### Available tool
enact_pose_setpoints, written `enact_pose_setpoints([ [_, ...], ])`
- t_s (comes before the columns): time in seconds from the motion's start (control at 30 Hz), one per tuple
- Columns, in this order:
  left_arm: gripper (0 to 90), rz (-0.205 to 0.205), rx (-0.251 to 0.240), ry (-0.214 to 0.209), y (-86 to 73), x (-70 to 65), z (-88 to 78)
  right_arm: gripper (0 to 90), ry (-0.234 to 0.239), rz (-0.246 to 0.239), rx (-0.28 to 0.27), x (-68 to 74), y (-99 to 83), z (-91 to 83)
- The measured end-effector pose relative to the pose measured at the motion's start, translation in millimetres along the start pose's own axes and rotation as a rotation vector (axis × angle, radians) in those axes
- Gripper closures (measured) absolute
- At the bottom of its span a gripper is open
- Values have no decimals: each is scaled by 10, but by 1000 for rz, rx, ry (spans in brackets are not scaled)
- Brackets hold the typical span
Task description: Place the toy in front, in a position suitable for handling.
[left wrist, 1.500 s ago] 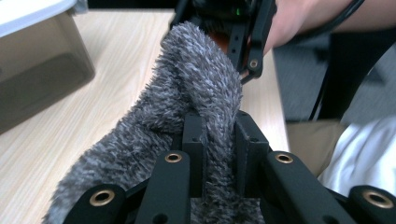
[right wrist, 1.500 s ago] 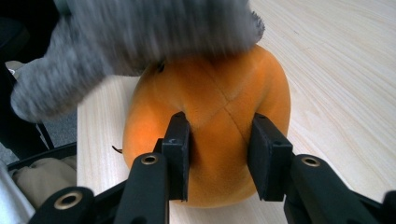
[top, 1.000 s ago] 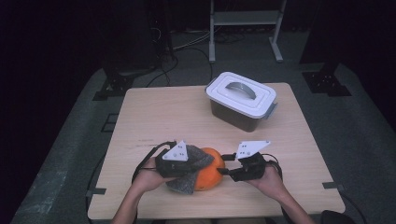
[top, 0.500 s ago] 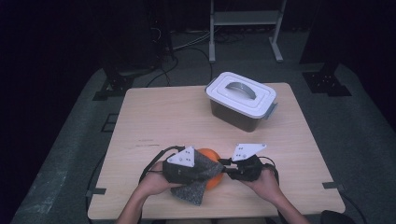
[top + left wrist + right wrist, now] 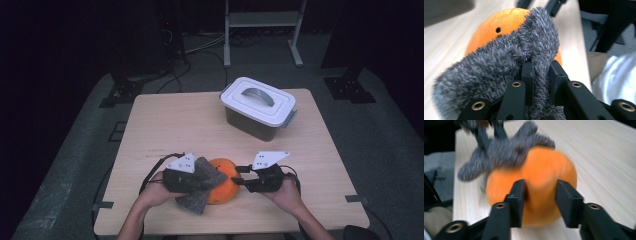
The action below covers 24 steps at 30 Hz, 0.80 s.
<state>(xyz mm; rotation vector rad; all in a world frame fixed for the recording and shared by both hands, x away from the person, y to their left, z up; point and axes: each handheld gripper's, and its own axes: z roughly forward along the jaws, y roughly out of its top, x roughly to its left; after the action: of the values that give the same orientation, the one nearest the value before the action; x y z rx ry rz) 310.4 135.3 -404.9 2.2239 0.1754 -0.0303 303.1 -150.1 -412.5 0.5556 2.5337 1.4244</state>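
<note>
One grey cloth (image 5: 499, 62) is being pinched by the left gripper (image 5: 541, 72), draping one orange ball (image 5: 534, 187); the right gripper (image 5: 540, 195), jaws just reopening, is straddling the ball. The high view adds one lidded box (image 5: 257, 107).

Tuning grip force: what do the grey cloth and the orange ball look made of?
Grey cloth: fuzzy, shaggy pile, likely microfibre or chenille; folds limply in the left gripper. Orange ball: smooth, matte, probably plastic or rubber, with a small hole on its surface; hardness unclear.

Each gripper (image 5: 241, 181) is black, with two square-tipped jaws held by brass-ringed screws. On top of it sits a pale three-cornered plate (image 5: 269, 159) with small dark dots, and behind it trails a black cable (image 5: 159, 161).
</note>
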Motion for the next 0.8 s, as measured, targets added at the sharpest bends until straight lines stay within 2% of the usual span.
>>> enact_pose_setpoints([
  [0.03, 770, 5, 4, -13, 3, -12, 18, 475, -8, 7, -3, -4, 8, -3],
  [0.13, 763, 16, 6, -26, 29, -39, 41, 477, -11, 5, 19, 4, -6, 33],
  [0.23, 764, 0, -50, -21, 57, -21, -30, 552, -4, -4, 23, 13, -30, 49],
  [0.37, 764, -46, -148, 27, 110, 5, -136, 590, 47, -69, 4, 104, -37, 51],
  [0.43, 764, -48, -147, 56, 132, -1, -144, 594, 69, -132, -5, 194, -22, 65],
  [0.5, 764, -31, -100, 71, 131, -15, -108, 582, 62, -162, -1, 232, -8, 66],
  [0.57, 767, -27, -85, 68, 126, -33, -64, 506, 75, -145, 12, 188, 14, 39],
  [0.6, 767, -20, -73, 60, 131, -41, -43, 469, 79, -116, 12, 163, 22, 26],
  [0.63, 768, -19, -70, 44, 135, -48, -33, 397, 78, -67, -1, 122, 30, 7],
  [0.67, 768, -9, -61, 24, 144, -66, -17, 371, 68, -50, -7, 106, 30, 5],
  [0.73, 767, -4, -53, -6, 156, -82, -2, 372, 76, -45, 11, 99, 21, 34],
  [0.8, 767, -4, -57, 0, 167, -79, -15, 391, 76, -42, 20, 125, -1, 79],
])
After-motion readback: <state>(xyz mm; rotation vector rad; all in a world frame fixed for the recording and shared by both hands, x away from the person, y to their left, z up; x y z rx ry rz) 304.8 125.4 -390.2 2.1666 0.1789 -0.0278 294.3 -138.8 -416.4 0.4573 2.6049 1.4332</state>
